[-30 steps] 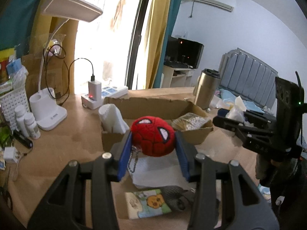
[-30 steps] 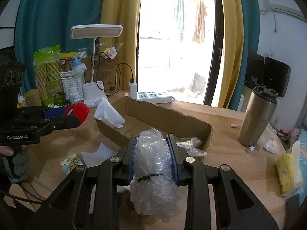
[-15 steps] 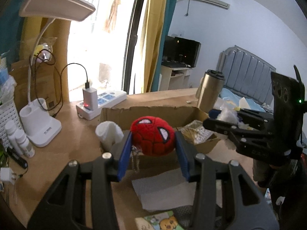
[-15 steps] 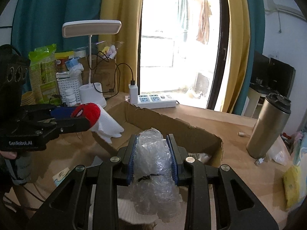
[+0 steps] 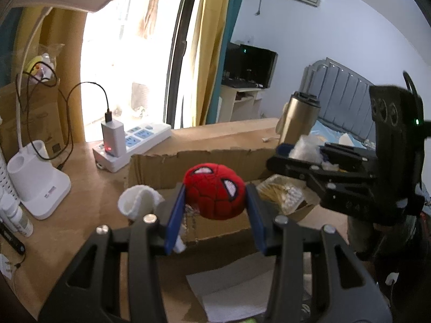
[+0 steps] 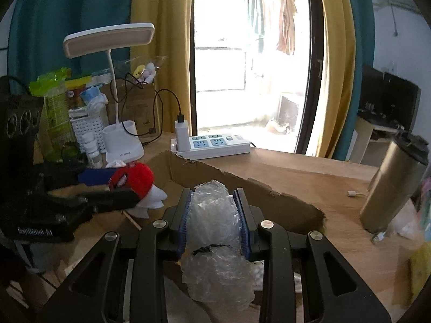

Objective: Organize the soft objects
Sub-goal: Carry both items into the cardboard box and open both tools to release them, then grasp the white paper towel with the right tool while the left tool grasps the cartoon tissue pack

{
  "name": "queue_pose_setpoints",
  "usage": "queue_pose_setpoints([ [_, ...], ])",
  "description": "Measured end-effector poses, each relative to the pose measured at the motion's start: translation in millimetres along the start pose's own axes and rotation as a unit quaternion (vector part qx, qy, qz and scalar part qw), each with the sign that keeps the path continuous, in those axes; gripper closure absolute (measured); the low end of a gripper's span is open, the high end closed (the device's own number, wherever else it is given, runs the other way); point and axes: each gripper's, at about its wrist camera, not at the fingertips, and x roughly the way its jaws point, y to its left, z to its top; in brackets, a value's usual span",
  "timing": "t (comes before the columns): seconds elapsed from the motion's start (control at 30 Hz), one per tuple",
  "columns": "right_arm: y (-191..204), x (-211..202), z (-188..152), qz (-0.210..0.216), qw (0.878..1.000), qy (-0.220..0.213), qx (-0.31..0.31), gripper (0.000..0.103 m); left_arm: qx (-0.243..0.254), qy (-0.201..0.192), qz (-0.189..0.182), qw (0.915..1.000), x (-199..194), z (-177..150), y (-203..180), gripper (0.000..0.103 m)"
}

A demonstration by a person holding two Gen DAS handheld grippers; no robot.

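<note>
Red plush ball [image 5: 214,191] pinched in left gripper [image 5: 215,212], bubble-wrap bundle [image 6: 215,226] pinched in right gripper [image 6: 215,216], both over cardboard box [image 5: 194,158]

Seen only from left wrist: metal chain dangling under plush, white rolled cloth [image 5: 137,202] at box's near-left corner, clear packet [image 5: 280,192] inside box, white paper sheet [image 5: 231,293] on table in front. Seen only from right wrist: black twist tie around bundle, torn far wall of box, lamp head [image 6: 109,40], white basket and bottles at left. Shown in both: power strip [image 6: 212,145], steel tumbler [image 6: 393,185] on wooden table [image 6: 309,172]
</note>
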Motion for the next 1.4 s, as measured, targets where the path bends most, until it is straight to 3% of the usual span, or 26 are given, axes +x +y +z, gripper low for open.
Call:
queue_pose_setpoints([
  [0.3, 1, 25, 6, 0.016, 1.000, 0.011, 0.010, 0.068, 0.001, 0.018, 0.002, 0.9998, 16, -1, -3, 0.051],
  [0.37, -2, 29, 5, 0.016, 1.000, 0.018, 0.017, 0.054, 0.003, 0.017, 0.003, 0.9998, 17, -1, -4, 0.050],
  [0.53, -9, 28, 5, 0.016, 0.999, 0.019, 0.038, 0.042, 0.013, 0.015, 0.003, 0.9998, 16, -1, -9, 0.038],
  [1.4, -3, -57, -10, 0.002, 0.999, -0.023, 0.024, 0.041, -0.018, -0.026, 0.026, 0.9992, -48, -13, -31, 0.037],
])
